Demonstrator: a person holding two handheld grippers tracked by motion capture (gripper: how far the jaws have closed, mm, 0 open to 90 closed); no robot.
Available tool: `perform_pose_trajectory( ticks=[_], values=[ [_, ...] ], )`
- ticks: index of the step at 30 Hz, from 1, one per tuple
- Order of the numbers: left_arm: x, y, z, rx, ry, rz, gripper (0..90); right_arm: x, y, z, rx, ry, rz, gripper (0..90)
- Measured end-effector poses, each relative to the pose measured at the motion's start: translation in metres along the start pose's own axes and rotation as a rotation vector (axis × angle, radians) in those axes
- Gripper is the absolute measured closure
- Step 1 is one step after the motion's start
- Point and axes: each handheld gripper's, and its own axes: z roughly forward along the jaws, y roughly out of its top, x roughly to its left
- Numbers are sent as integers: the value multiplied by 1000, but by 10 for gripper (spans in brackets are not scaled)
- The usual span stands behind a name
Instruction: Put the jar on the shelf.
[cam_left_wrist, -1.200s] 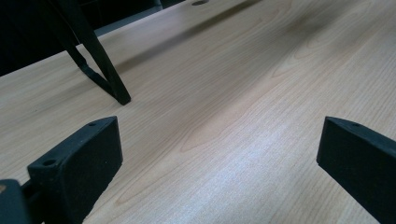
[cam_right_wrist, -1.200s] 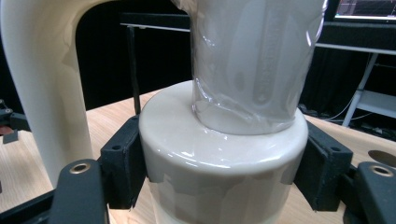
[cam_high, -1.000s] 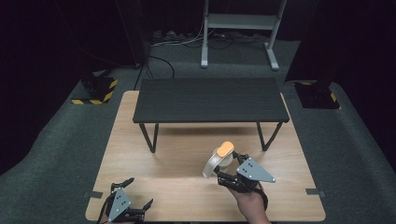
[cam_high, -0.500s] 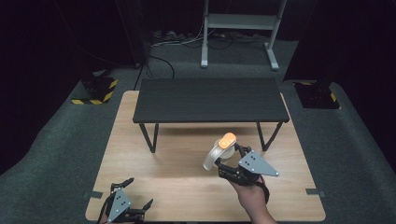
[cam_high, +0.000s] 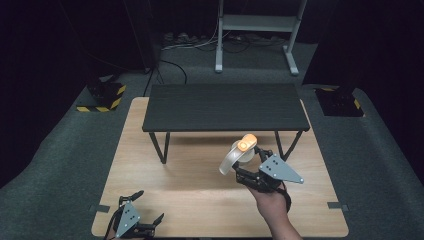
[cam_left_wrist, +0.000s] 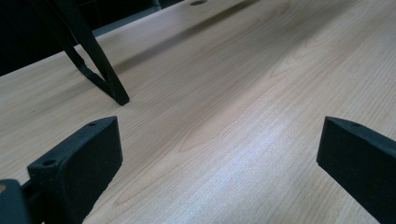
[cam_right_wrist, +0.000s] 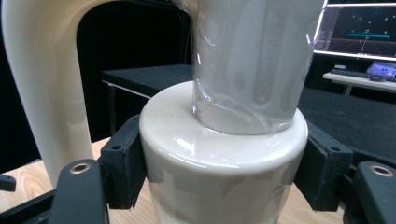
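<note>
At the near edge of the wooden table (cam_high: 200, 200) the left gripper (cam_high: 134, 224) is seen resting with its jaws spread wide — nothing lies between them. Farther in, the right gripper (cam_high: 248, 170) is held by a hand (cam_high: 270, 205), clamped on the base of a cream jug (cam_right_wrist: 224, 154) with an orange lid (cam_high: 247, 143) — lifted clear of the tabletop. Beyond it a black bench (cam_high: 225, 107) is set.

A light wood-grain worktop (cam_high: 200, 200) stands on dark grey carpet (cam_high: 60, 165), bearing a low black bench with slanted legs (cam_high: 225, 107). Beyond stand a grey metal stand frame (cam_high: 255, 22), tangled floor cables (cam_high: 185, 45) and yellow-black striped blocks (cam_high: 102, 97). The surroundings are dark.
</note>
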Motion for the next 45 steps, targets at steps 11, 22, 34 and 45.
perform_pose_trajectory(
  ticks=[11,22,34,45],
  values=[
    [-1,0,0,-3,0,2,7,-4,18,4,-28,-15,-11,289],
    [0,0,0,-3,0,1,7,-7,35,10,-49,-26,-21,290],
    [-1,0,0,-2,1,2,6,-10,53,20,-75,-49,-28,290],
    [0,0,0,-4,-1,0,6,-16,63,32,-77,-70,-27,290]
  ],
)
